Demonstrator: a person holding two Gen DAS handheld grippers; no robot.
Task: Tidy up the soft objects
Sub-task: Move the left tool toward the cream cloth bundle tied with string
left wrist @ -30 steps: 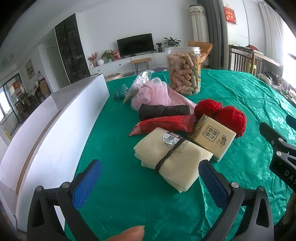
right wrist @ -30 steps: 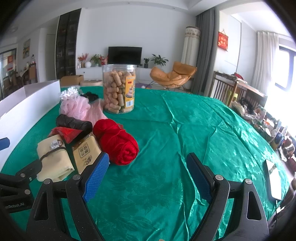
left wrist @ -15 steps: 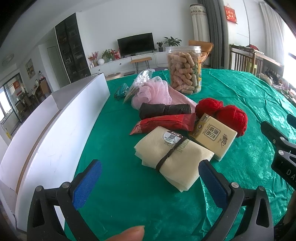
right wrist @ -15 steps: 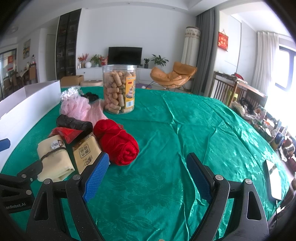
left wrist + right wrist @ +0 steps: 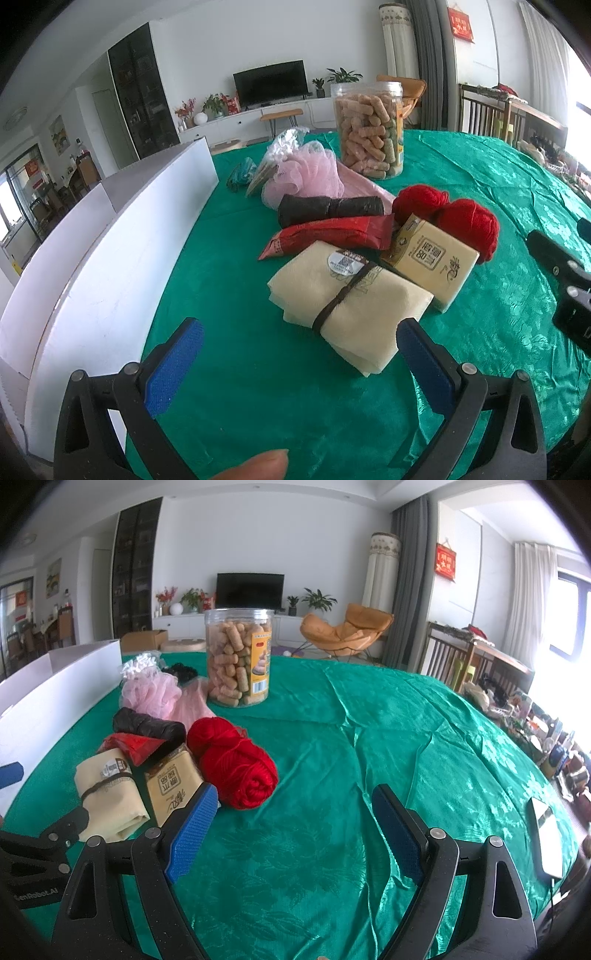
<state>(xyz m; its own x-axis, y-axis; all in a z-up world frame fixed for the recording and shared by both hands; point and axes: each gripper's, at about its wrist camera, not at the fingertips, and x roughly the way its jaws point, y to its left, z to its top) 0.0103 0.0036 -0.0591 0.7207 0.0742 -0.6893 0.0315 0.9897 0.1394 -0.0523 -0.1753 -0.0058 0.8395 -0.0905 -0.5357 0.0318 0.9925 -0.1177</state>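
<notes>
A cream folded cloth bound by a dark band lies just ahead of my left gripper, which is open and empty. Beside the cloth are a tan tissue pack, red yarn, a red packet, a black roll and a pink mesh puff. My right gripper is open and empty above the green cloth, with the red yarn and the tissue pack ahead on its left.
A long white open box runs along the table's left side. A clear jar of snacks stands behind the pile. The green tablecloth covers the table. A phone-like device lies near the right edge.
</notes>
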